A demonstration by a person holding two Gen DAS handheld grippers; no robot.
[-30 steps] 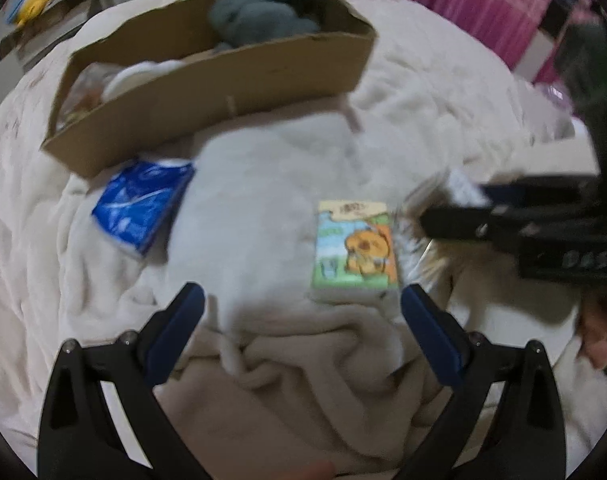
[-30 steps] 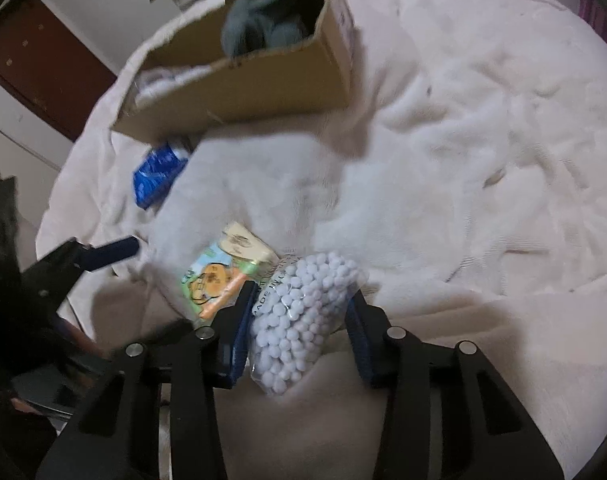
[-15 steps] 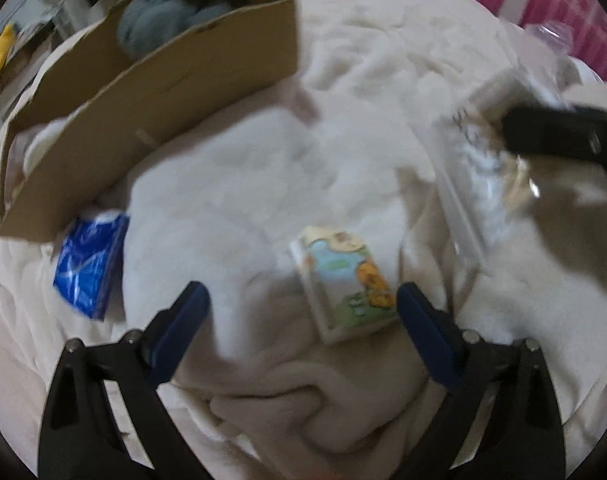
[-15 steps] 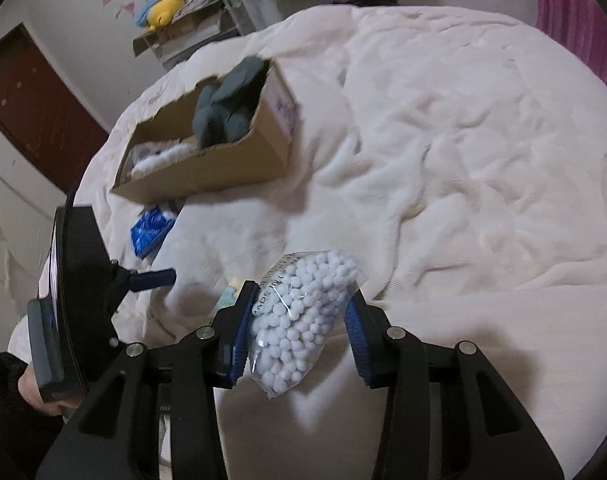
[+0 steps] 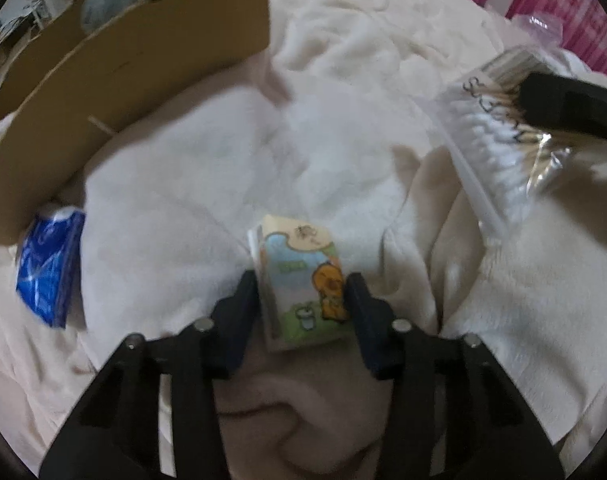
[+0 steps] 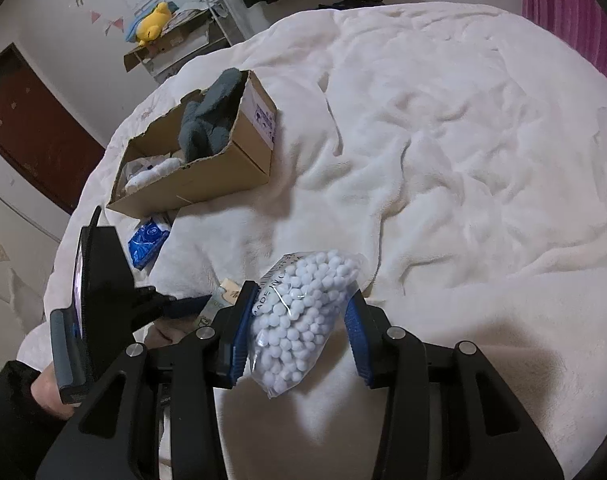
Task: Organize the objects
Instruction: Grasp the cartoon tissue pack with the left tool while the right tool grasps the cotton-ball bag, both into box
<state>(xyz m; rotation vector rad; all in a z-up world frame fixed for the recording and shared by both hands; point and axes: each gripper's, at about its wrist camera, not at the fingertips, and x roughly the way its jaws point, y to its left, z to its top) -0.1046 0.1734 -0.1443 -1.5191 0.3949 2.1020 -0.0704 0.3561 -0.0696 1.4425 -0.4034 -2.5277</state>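
My left gripper (image 5: 303, 304) is shut on a small cartoon-printed tissue pack (image 5: 299, 280) that lies on the white blanket (image 5: 223, 184). My right gripper (image 6: 299, 320) is shut on a clear bag of small white balls (image 6: 303, 312) and holds it above the blanket; the bag also shows in the left wrist view (image 5: 499, 132). An open cardboard box (image 6: 207, 168) with a grey cloth (image 6: 211, 120) inside stands farther back on the bed. A blue packet (image 5: 47, 268) lies beside the box's near corner.
The bed is covered by a rumpled white blanket (image 6: 443, 152). A pink curtain (image 5: 567, 12) hangs at the far right. A rack with a yellow plush toy (image 6: 153, 20) and a dark red door (image 6: 31, 128) stand beyond the bed.
My left gripper moved forward and closed on the tissue pack. My right gripper lifted the bag of balls higher off the blanket.
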